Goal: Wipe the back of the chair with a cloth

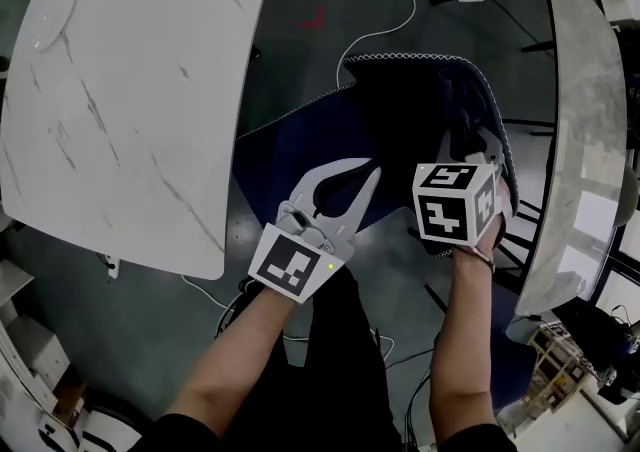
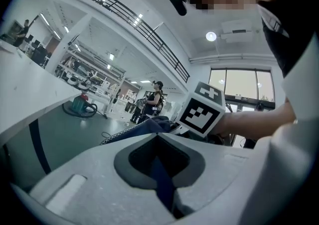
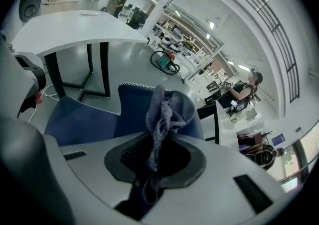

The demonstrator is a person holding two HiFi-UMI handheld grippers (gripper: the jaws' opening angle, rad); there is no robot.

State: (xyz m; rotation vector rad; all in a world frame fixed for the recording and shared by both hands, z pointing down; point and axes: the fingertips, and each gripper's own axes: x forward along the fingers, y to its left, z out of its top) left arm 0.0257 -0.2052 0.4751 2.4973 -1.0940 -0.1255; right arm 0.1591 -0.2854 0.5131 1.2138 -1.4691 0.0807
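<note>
White surfaces stand on both sides, and the blue chair sits between them. My right gripper is closed on the cloth, which hangs in a bunch. The back is just ahead of it, with its top edge running side to side. My left gripper looks pinched on the chair's blue edge, lower down. The right one is nearer, so I think it should push the cloth forward onto the back.

Head view steeply down over chair, gripper views close, apparently sharing its back
</note>
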